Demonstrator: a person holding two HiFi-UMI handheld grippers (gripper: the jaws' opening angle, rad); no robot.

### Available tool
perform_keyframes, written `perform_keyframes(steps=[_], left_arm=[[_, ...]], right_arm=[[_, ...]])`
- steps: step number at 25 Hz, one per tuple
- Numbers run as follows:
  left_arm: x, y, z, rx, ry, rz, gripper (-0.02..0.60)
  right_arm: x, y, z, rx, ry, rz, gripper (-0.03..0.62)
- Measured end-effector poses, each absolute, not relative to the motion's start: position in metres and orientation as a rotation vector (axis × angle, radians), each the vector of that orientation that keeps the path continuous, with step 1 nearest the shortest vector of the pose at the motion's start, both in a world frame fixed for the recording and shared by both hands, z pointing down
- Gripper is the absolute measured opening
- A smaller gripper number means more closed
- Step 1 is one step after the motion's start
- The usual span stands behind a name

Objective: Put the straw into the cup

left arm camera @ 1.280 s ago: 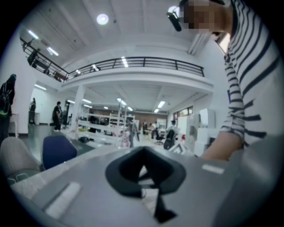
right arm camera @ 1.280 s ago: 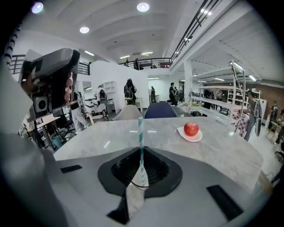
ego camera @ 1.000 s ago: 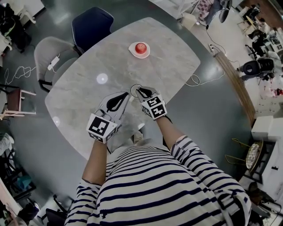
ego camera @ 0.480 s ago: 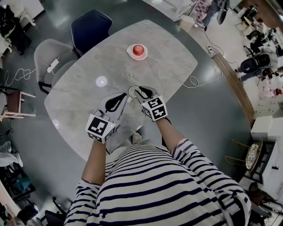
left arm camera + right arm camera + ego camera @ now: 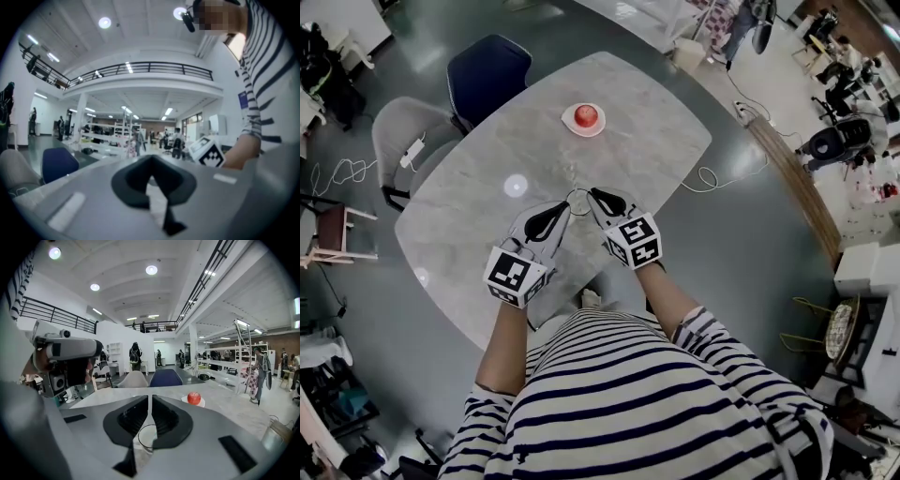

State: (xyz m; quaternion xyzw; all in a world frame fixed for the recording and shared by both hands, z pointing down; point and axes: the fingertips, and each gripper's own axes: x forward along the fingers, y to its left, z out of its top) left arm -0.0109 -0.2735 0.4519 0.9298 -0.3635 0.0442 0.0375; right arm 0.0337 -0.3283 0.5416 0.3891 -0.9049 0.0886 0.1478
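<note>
A clear cup (image 5: 578,197) stands on the marble table (image 5: 647,122), between the tips of both grippers. In the right gripper view its rim (image 5: 145,437) shows just below the jaws. My right gripper (image 5: 594,196) is over the cup's right edge, its jaws together on a thin pale straw (image 5: 149,411) that stands upright between them. My left gripper (image 5: 563,208) is at the cup's left edge. In the left gripper view its jaws (image 5: 151,174) meet at the tips and nothing shows between them.
A red apple (image 5: 585,116) lies on a small white plate (image 5: 570,122) at the far side of the table. A blue chair (image 5: 487,70) and a grey chair (image 5: 403,131) stand at the table's far left. The near table edge is just under my forearms.
Both grippers stay at the cup, with the right one drawn slightly closer over its rim. The head camera has shifted a little.
</note>
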Motion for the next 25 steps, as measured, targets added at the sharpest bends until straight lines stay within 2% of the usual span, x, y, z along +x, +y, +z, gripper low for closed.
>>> perform_keyframes(steps=[25], left_arm=[[0.003,-0.249,0.419,2.918,-1.104,0.075,0.006]], right_arm=[[0.081,-0.268,0.408,1.218,-2.829,-0.059,0.006]])
